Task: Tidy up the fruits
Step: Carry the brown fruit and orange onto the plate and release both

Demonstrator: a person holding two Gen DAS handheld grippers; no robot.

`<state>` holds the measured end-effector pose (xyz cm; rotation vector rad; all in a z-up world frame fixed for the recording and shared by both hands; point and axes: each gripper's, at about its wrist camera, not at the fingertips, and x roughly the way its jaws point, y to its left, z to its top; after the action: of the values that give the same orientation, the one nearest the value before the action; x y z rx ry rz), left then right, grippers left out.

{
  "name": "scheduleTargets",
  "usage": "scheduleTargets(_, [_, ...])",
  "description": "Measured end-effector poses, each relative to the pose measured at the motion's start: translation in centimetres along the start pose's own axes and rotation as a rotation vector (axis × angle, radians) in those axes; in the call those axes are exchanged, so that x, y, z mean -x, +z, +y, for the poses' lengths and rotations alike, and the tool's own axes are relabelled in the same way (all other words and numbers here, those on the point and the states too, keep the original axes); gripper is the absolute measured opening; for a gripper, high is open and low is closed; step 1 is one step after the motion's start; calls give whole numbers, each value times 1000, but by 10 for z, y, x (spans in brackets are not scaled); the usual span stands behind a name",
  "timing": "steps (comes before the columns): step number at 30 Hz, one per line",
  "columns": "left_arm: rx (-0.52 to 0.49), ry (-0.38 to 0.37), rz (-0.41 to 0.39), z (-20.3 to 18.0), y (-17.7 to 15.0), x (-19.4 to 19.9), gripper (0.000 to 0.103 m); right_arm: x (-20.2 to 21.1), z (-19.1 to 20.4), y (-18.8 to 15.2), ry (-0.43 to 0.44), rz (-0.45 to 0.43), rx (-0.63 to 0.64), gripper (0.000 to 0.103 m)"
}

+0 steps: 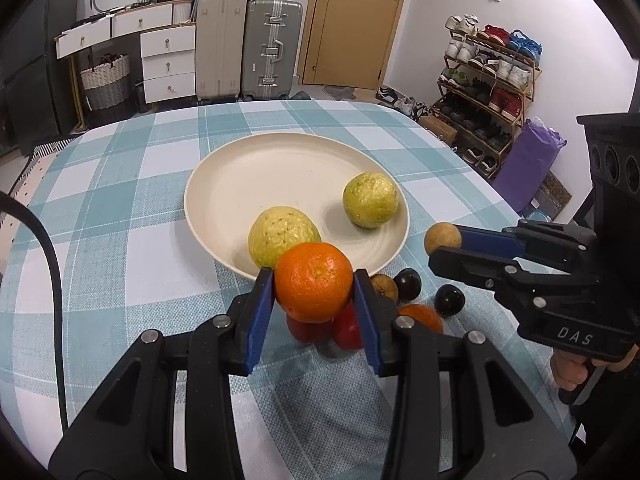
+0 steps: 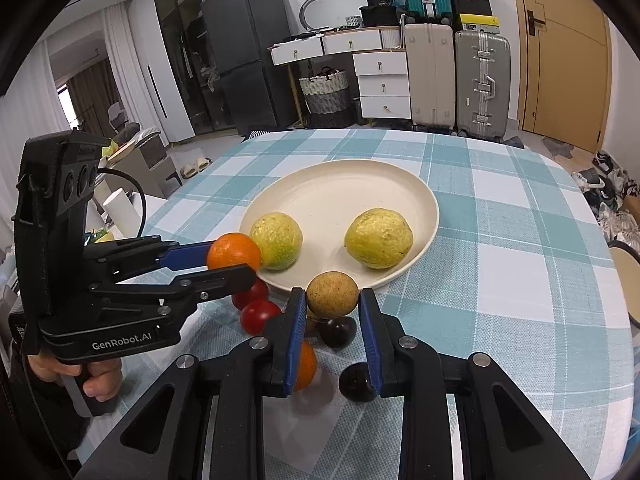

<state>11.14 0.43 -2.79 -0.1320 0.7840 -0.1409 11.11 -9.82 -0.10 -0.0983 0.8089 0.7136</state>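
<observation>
My left gripper (image 1: pixel 314 286) is shut on an orange (image 1: pixel 313 282) and holds it above the table, just in front of the cream plate (image 1: pixel 248 184). My right gripper (image 2: pixel 332 300) is shut on a small brown round fruit (image 2: pixel 332 294), held near the plate's front rim; it also shows in the left wrist view (image 1: pixel 442 238). Two yellow-green guavas (image 1: pixel 370 199) (image 1: pixel 280 234) lie on the plate. On the cloth below the grippers lie two red fruits (image 2: pixel 260 316), a second orange (image 2: pixel 306 364), two dark plums (image 2: pixel 338 330) and another brown fruit (image 1: pixel 384 287).
The table has a blue-and-white checked cloth (image 1: pixel 120 220). A black cable (image 1: pixel 52 272) runs over its left side. Suitcases (image 1: pixel 272 48), drawers and a shoe rack (image 1: pixel 488 76) stand beyond the table. Another cream dish (image 2: pixel 628 272) sits at the table's right edge.
</observation>
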Motion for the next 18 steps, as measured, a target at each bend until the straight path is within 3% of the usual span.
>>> scheduleTargets(6, [6,-24,13,2,6,-9,36,-11,-2,8,1,8,-10,27])
scheduleTargets(18, [14,2,20,11,20,-26,36,-28,-4,19,-3,29,2,27])
